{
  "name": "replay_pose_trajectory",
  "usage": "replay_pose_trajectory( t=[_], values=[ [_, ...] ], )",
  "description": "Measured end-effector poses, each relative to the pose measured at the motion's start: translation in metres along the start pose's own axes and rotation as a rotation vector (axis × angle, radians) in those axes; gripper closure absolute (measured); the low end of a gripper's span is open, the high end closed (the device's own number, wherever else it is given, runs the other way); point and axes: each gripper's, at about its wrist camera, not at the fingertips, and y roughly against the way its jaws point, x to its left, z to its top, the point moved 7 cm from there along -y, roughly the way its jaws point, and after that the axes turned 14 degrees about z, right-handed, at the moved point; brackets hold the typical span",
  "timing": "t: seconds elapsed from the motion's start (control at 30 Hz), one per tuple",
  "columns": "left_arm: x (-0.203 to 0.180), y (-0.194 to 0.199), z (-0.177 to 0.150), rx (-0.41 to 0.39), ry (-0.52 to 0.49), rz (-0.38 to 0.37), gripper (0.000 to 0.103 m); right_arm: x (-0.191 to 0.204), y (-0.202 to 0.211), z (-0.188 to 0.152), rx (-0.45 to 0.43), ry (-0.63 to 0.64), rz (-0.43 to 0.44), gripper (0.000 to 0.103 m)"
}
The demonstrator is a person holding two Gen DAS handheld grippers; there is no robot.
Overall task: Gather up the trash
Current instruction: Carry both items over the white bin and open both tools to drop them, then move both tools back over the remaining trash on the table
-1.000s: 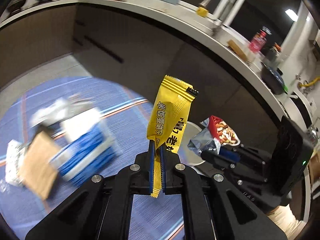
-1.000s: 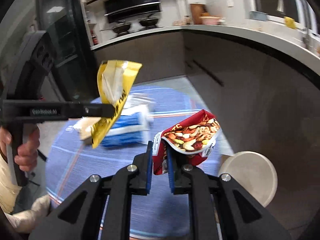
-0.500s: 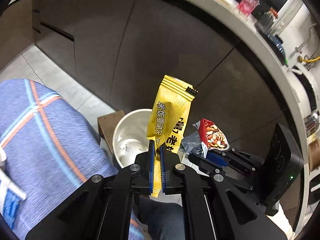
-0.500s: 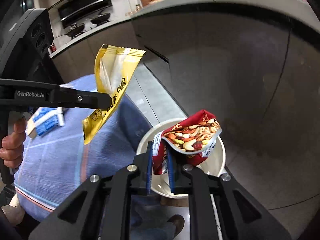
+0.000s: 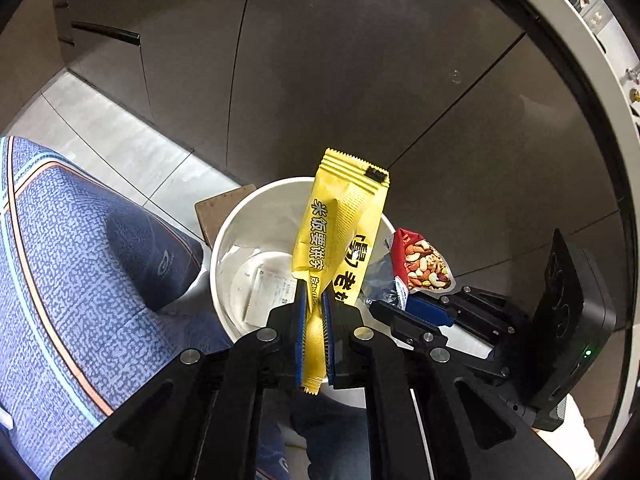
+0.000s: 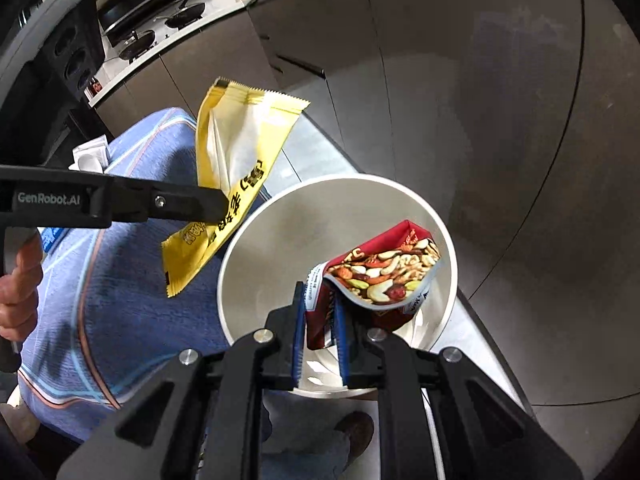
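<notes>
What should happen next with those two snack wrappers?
Probably open the right gripper first: its red nut wrapper already hangs over the white bin. The yellow wrapper in the left gripper looks nearer the rim.

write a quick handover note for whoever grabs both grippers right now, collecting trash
Left gripper: jaws shut on the yellow plastic snack wrapper, held upright at the near left rim of the round white waste bin.
Right gripper: jaws shut on the red foil mixed-nuts packet, held directly above the bin's opening.
In the bin: a white paper receipt lies on the bottom.
Done: both pieces picked up and brought to the bin.
Left: open the right jaws to drop the nuts packet; the yellow wrapper probably needs bringing further over the opening before release. More litter remains on the blue patterned tablecloth.
</notes>
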Motion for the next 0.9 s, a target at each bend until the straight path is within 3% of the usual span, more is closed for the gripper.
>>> replay_pose_trajectory(
  t=[0.1,0.13,0.17,0.2,0.23,0.37,0.53,0.7,0.73,0.9],
  values=[
    [-0.001,-0.004,0.001,-0.006,-0.007,0.015,0.093,0.000,-0.008,-0.003,0.027,0.008,0.005,0.086],
    [-0.002,-0.004,0.001,-0.009,-0.004,0.023,0.087,0.000,-0.011,-0.002,0.033,0.013,0.005,0.085],
    [-0.002,-0.005,0.002,-0.011,0.001,0.025,0.082,0.001,-0.013,-0.003,0.037,0.021,0.004,0.077],
    [-0.002,-0.005,0.002,-0.017,0.009,0.029,0.070,0.003,-0.013,0.000,0.037,0.025,0.003,0.067],
    [0.002,-0.004,0.004,-0.028,0.024,0.036,0.063,0.004,-0.014,0.000,0.035,0.030,0.006,0.064],
    [0.014,0.000,0.008,-0.040,0.058,0.030,0.061,0.009,-0.014,0.000,0.034,0.055,0.005,0.059],
    [0.023,0.009,0.012,-0.071,0.080,0.038,0.038,0.011,-0.011,0.000,0.024,0.063,0.005,0.043],
    [0.033,0.018,0.016,-0.108,0.115,0.062,0.022,0.015,-0.011,0.000,0.016,0.067,0.000,0.028],
    [0.036,0.020,0.016,-0.112,0.123,0.068,0.013,0.013,-0.010,-0.001,0.013,0.068,0.000,0.025],
    [0.044,0.034,0.016,-0.140,0.154,0.086,0.008,0.011,0.004,0.001,0.001,0.078,0.001,0.003]
  ],
)
